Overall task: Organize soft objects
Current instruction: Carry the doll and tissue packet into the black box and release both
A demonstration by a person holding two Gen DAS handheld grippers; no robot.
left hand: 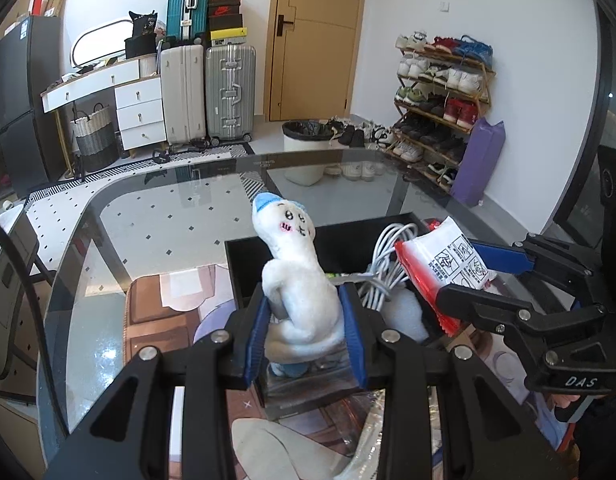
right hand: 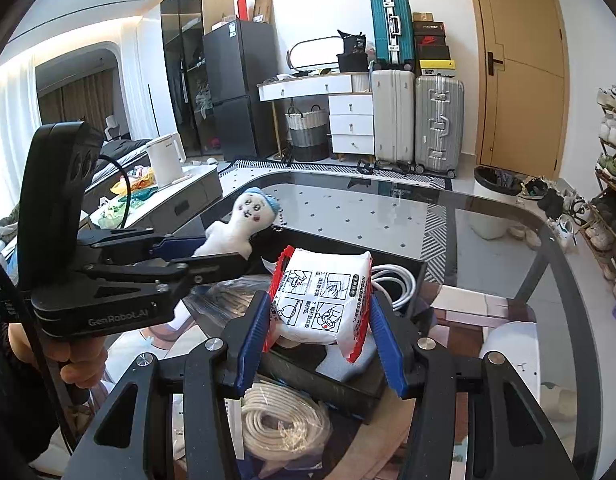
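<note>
My left gripper (left hand: 305, 330) is shut on a white plush doll (left hand: 297, 280) with a blue cap, held upright at the near edge of a black open box (left hand: 243, 268). The doll also shows in the right wrist view (right hand: 239, 228). My right gripper (right hand: 318, 334) is shut on a white and red soft packet (right hand: 322, 300), held above the same box (right hand: 420, 272). From the left wrist view the right gripper (left hand: 474, 280) and its packet (left hand: 448, 260) hang over the box's right side. A coiled white cable (left hand: 388, 268) and a white soft item (left hand: 406, 312) lie inside the box.
The box stands on a glass table (left hand: 155, 224) over a patterned mat (left hand: 159, 312). A bagged white cable coil (right hand: 283, 424) lies in front of the box. A white bin (left hand: 305, 144), suitcases (left hand: 229, 92) and a shoe rack (left hand: 440, 100) stand beyond the table.
</note>
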